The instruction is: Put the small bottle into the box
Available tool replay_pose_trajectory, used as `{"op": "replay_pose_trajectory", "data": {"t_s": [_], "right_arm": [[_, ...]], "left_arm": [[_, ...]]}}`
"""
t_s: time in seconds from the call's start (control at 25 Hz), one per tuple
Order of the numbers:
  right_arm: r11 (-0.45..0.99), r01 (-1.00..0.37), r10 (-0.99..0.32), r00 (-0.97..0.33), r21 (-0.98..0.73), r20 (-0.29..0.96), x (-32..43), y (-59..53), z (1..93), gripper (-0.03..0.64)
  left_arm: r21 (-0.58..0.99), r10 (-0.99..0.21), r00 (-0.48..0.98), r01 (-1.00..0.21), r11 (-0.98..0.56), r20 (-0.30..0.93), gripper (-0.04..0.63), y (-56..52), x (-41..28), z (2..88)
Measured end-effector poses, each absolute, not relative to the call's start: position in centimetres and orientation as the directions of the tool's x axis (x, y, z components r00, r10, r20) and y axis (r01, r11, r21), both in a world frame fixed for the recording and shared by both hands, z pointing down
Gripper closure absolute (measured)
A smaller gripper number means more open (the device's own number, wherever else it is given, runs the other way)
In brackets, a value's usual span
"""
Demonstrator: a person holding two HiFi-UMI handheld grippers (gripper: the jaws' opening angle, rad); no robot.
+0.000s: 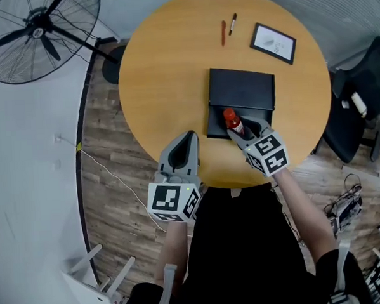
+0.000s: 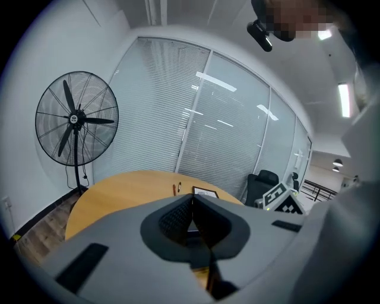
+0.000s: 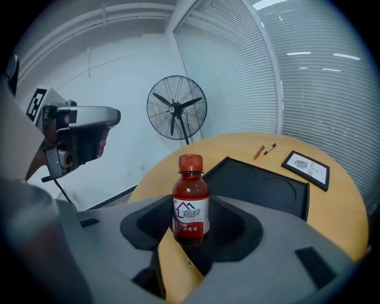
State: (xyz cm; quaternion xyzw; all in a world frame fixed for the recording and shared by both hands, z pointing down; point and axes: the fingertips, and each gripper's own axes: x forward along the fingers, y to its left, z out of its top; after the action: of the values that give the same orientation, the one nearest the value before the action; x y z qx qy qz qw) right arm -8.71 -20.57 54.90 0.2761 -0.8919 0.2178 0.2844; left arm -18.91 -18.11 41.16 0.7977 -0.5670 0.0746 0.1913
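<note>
A small bottle of red liquid with a red cap stands upright between the jaws of my right gripper, which is shut on it. In the right gripper view the bottle fills the gap of the right gripper. It is held over the near end of the black box, which lies open on the round wooden table. The box shows round recesses inside. My left gripper hovers at the table's near edge, left of the box. Its jaws are shut on nothing.
Two pens and a framed card lie at the table's far side, beyond the box. A standing fan is on the floor at the far left. A black chair is at the right. A cable runs over the wooden floor.
</note>
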Motion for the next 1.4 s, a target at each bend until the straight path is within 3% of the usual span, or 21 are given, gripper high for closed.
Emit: {"op": "replay_pose_trajectory", "data": {"t_s": [0.68,1.4], "right_arm": [[0.739,-0.640,-0.233,-0.536,-0.211,0.811,-10.7,-21.2,64.3,0.415],[0.720,-0.645,-0.122,-0.480,-0.256,0.869,-11.9,-21.5,67.0,0.414]], "left_arm": [[0.264,-0.821,0.427,-0.900,-0.346,0.379,0.597,-20.4,-20.7,44.3],[0.283,-0.825,0.418,-0.902,-0.327,0.381,0.597,-20.2,-21.9,44.9]]}}
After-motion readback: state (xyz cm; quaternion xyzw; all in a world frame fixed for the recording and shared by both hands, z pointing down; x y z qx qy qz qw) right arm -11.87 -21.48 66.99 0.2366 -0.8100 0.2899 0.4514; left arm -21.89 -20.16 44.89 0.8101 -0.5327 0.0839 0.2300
